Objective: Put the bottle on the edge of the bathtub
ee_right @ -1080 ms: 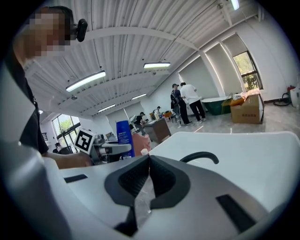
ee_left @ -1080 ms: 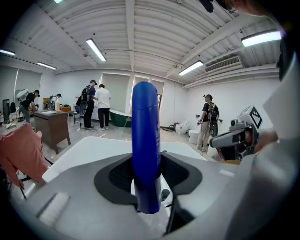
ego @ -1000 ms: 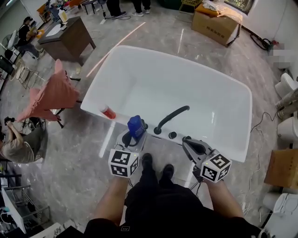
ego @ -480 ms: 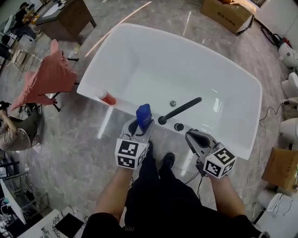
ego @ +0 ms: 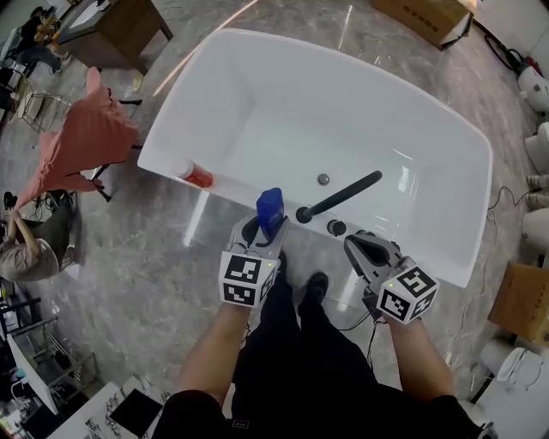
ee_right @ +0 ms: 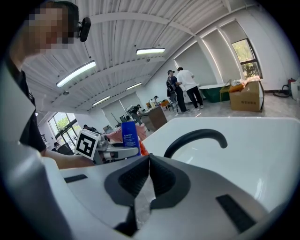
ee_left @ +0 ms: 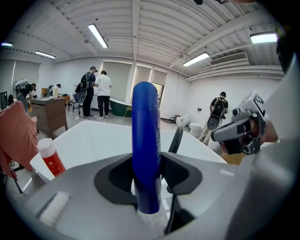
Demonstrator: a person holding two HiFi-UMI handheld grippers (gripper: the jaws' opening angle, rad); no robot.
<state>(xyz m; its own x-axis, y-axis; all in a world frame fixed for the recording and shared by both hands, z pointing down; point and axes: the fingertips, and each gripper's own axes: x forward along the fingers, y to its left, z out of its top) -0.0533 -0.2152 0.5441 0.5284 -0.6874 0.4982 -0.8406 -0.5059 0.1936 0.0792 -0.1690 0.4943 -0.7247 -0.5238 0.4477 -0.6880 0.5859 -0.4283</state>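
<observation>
Clamping the blue bottle [ego: 270,210] upright in the left gripper [ego: 264,233], jaws pressing its lower body from both sides. Holding it over the near rim of the bathtub [ego: 225,199], at 6 o'clock of the tub, just left of the black faucet [ego: 339,195] at its base. Not able to tell whether the bottle's underside is touching the rim. Keeping the right gripper [ego: 369,249] at 5 o'clock of the tub, jaws closed together on nothing, just outside the rim and near the round knob [ego: 336,227].

Edges and room:
- Tracing a narrow white rim all round the basin.
- Finding a bare stretch of rim between the held bottle and a red-and-white bottle [ego: 192,174] sitting on the rim at 8 o'clock.
- Seeing open grey floor [ego: 163,257] outside the tub from 7 to 9 o'clock, as far as a pink cloth [ego: 86,146] draped at 9 o'clock.

View against view:
- Showing only in the head view: the drain [ego: 322,179] in the basin and a cardboard box [ego: 425,17] at 1 o'clock.
- Showing only in the left gripper view: the jaw pads meeting the bottle's sides, plus people [ee_left: 97,93] standing well beyond the tub under strip lights [ee_left: 101,35].
- Showing only in the right gripper view: the faucet's arch side-on, and the other gripper's marker cube [ee_right: 88,144] at 9 o'clock.
</observation>
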